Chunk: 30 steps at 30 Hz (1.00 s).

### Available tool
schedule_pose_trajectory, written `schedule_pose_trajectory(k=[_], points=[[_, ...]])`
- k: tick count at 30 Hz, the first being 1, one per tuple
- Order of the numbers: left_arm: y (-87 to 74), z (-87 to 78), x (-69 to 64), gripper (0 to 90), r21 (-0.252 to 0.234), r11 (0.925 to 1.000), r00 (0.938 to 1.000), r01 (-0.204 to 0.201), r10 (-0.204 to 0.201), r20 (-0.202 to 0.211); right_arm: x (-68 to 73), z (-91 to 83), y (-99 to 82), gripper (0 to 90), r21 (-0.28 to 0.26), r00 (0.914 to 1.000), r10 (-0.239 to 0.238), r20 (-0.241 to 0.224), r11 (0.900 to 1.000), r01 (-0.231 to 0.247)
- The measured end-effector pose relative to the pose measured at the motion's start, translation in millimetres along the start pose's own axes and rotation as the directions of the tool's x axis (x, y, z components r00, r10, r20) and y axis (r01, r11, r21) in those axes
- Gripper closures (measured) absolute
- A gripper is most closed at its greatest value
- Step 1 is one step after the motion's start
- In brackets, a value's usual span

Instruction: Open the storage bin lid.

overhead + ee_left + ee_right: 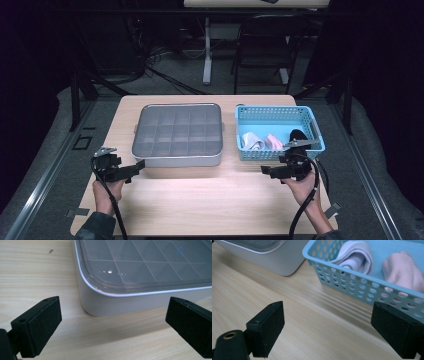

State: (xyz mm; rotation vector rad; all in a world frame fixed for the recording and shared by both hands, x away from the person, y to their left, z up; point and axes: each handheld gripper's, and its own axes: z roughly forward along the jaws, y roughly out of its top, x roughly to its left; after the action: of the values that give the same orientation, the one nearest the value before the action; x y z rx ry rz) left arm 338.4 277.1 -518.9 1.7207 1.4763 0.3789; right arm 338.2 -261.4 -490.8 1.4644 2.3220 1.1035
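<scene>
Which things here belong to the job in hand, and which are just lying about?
Job:
- grey lidded compartment box
- perforated blue plastic basket
- rolled white sock
- rolled pink sock
- black sock

Lying about:
- dark folding chair
- floor cables

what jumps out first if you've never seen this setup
The blue basket at the table's right catches the eye first, with rolled white socks, a pink roll and a dark one inside. Left of it sits a grey divided box under a clear lid. Each hand-held gripper, left and right, hovers open near the front edge.
</scene>
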Motion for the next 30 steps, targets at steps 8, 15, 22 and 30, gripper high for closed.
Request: schedule_pose_trajectory(k=[8,15,22,30], points=[[13.3,2.6,0.2,0.9,-0.009,1.0000,1.0000,-0.002,0.002,0.008,2.2,1.0,14.4,15.8,-0.055,0.9998,0.015,-0.011,0.9984,-0.015],[27.6,4.5,4.7,2.4,-0.025,0.9997,1.0000,0.002,-0.002,0.003,7.6,4.0,32.3,20.7,-0.093,0.9997,0.016,-0.017,0.9955,-0.018],[42.6,6.9,8.1,4.4,-0.039,0.9992,1.0000,0.006,-0.006,-0.001,15.4,16.5,49.5,27.3,-0.102,0.9995,0.004,-0.030,0.9947,-0.007],[55.6,17.3,13.5,7.3,-0.024,0.9996,0.9999,0.015,-0.015,0.002,20.5,32.7,67.5,36.7,-0.105,0.9991,0.005,-0.042,0.9944,-0.010]])
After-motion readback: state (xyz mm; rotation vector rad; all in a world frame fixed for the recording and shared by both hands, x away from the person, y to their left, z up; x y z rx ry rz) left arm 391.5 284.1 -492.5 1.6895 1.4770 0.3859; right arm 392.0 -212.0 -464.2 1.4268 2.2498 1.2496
